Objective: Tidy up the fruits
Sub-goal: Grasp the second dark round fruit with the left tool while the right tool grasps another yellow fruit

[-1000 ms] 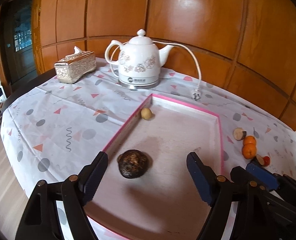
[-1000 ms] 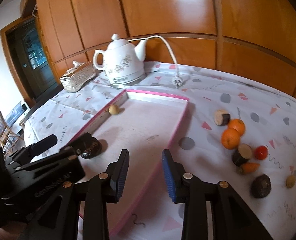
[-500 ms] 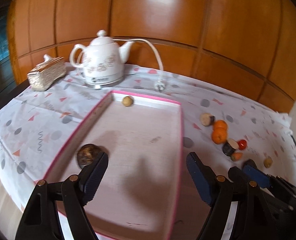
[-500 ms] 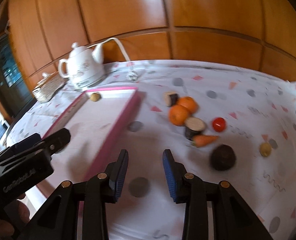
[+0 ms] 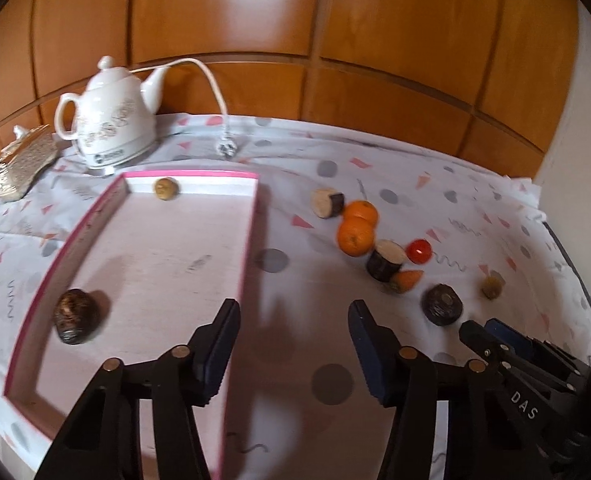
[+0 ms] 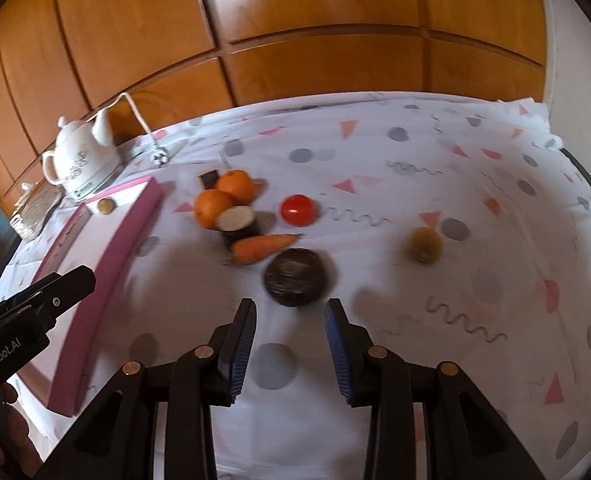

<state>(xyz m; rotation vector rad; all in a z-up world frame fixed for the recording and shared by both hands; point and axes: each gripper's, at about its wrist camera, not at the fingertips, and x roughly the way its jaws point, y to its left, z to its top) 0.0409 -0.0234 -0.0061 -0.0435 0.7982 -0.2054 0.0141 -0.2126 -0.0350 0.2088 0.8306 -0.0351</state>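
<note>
A pink-rimmed tray (image 5: 251, 216) holds a dark round fruit (image 5: 73, 315) at its near left and a small tan fruit (image 5: 165, 188) at its far end. Right of the tray lie two oranges (image 6: 213, 208), a red tomato (image 6: 297, 209), a carrot (image 6: 261, 246), cut dark-skinned pieces (image 6: 237, 222), a dark round fruit (image 6: 295, 276) and a small yellowish fruit (image 6: 426, 244). My left gripper (image 5: 293, 344) is open and empty over the tray's right rim. My right gripper (image 6: 290, 342) is open and empty, just short of the dark round fruit.
A white electric kettle (image 5: 113, 128) with a cord and plug (image 5: 227, 146) stands behind the tray. A patterned tissue box (image 5: 19, 164) sits at the far left. Wood panelling backs the table. The tablecloth's right edge (image 6: 575, 168) drops off.
Both grippers have swung right, away from the tray toward the loose fruit. The right gripper has come close to the dark round fruit. Both stay open.
</note>
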